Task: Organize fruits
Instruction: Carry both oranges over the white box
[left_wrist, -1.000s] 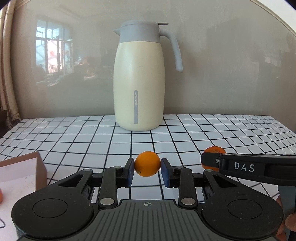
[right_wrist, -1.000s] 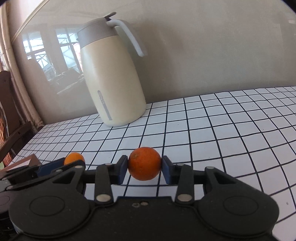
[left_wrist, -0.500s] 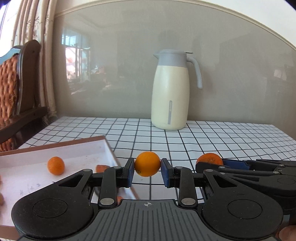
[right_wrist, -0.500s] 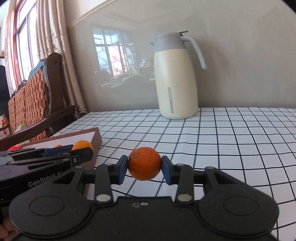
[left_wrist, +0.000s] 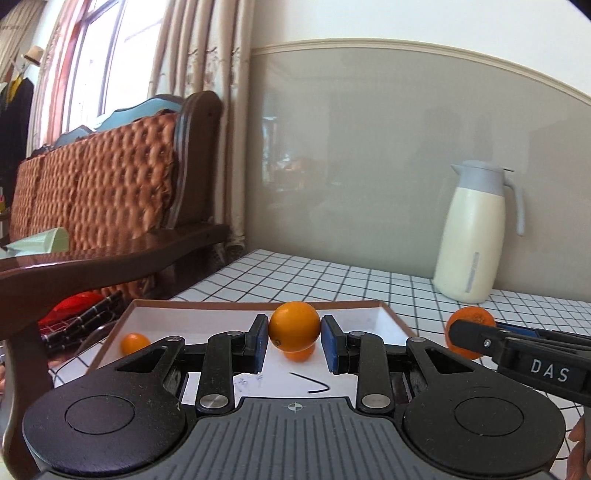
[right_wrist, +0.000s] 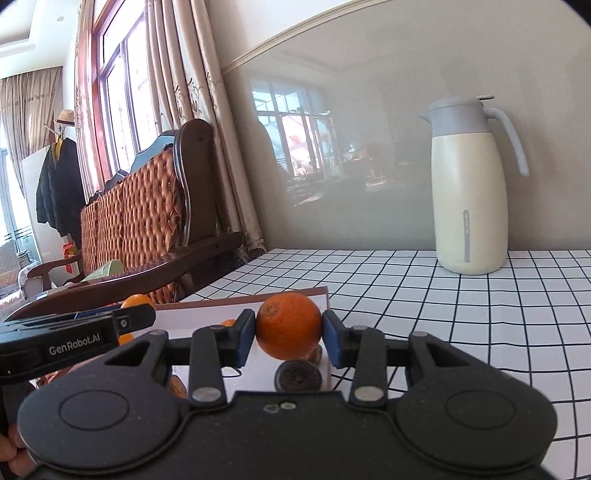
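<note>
While both grippers hang above the near end of the table (right_wrist: 461, 295), each one carries a fruit. Seen from the left wrist, the left gripper (left_wrist: 294, 341) has its blue pads clamped on either side of a smooth yellow-orange orange (left_wrist: 294, 325), held over the white floor of a shallow brown-rimmed tray (left_wrist: 207, 317). Inside that tray a smaller orange (left_wrist: 134, 342) lies near the left wall, and another orange fruit (left_wrist: 300, 355) sits directly under the held one, mostly hidden by it. To the right in the same view, the right gripper (left_wrist: 466, 338) reaches in side-on, closed around a darker orange (left_wrist: 468, 320) just past the tray's right corner. From the right wrist, that gripper's pads press on the darker, rougher-skinned orange, which hangs above the tray's right edge. Beneath it lies a dark round object (right_wrist: 297, 376), possibly a dried or spoiled fruit, though the view is too dim to be sure. A cream thermos jug (right_wrist: 469, 199) with a grey lid and handle stands upright at the back of the checked tablecloth, against the wall and well apart from the tray. A wooden armchair (right_wrist: 147, 229) with a woven back stands beside the table's left end, with curtains (right_wrist: 166, 74) behind it.
</note>
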